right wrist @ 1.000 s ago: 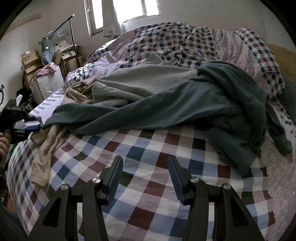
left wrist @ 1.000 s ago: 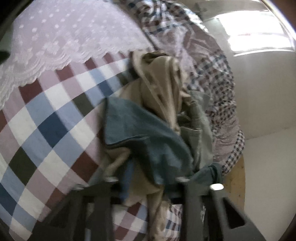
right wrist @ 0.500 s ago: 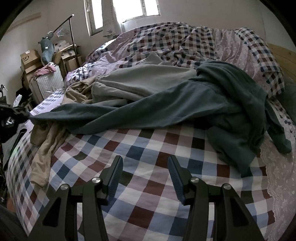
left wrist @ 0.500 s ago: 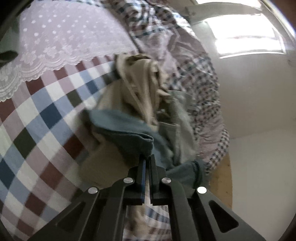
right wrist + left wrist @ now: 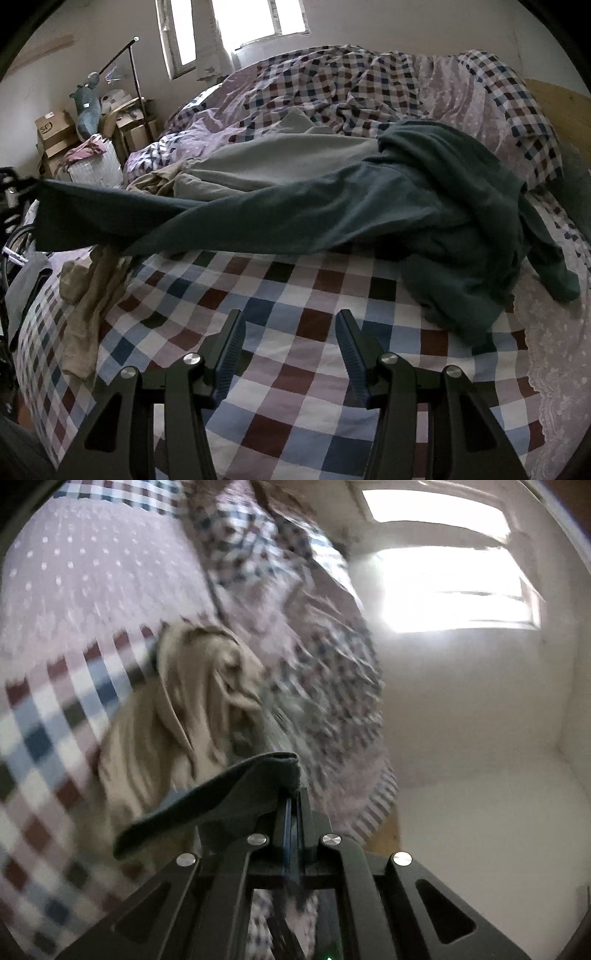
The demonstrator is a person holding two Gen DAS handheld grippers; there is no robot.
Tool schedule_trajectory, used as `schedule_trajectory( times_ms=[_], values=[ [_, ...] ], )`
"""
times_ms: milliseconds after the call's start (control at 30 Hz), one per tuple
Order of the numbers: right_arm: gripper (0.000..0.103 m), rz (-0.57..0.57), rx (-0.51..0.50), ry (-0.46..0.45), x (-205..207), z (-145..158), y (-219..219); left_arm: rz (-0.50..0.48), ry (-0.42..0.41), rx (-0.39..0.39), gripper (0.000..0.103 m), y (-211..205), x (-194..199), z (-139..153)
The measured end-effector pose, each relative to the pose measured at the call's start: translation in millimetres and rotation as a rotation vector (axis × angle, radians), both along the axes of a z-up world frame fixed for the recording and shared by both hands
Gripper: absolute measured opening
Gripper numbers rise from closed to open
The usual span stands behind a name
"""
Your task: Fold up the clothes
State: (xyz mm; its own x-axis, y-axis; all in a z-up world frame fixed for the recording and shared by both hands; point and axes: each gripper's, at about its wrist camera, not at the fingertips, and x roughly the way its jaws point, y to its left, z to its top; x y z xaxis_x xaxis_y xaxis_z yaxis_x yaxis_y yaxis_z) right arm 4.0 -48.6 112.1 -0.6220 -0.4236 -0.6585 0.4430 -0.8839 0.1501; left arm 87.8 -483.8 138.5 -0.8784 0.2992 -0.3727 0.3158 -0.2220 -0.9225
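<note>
Left wrist view: left tongs, open 1 s ago, now clamped on dark green garment edge, stretching it off the checkered bed over beige clothes; right tongs wide open, empty, so spreading begun, folding not yet.

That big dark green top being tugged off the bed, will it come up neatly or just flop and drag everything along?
Probably floppy: the dark green top sags in a long band from the shut left gripper, its bulk bunched on the bed. It looks thick, so likely heavyish. It lies over the grey garment and may drag that along.
</note>
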Motion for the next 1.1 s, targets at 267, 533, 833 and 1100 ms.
schedule_trajectory(
  times_ms=[267, 533, 833, 1100],
  values=[
    [0.054, 0.002, -0.007, -0.007, -1.5, 0.7, 2.3, 0.097, -0.177, -0.124, 0.050, -59.7, -36.6, -60.1],
    [0.054, -0.007, -0.009, -0.015, -1.6, -0.9, 5.5, 0.021, -0.169, -0.190, 0.073, -52.2, -7.5, -82.6],
    [0.054, 0.003, 0.004, -0.013, 0.4, -3.0, 1.2, -0.066, -0.215, -0.181, 0.069, -35.6, -24.6, -101.7],
    [0.054, -0.004, 0.007, -0.020, -4.0, -5.6, 3.3, -0.034, -0.296, -0.207, 0.009, -33.8, -34.0, -112.9]
  ],
)
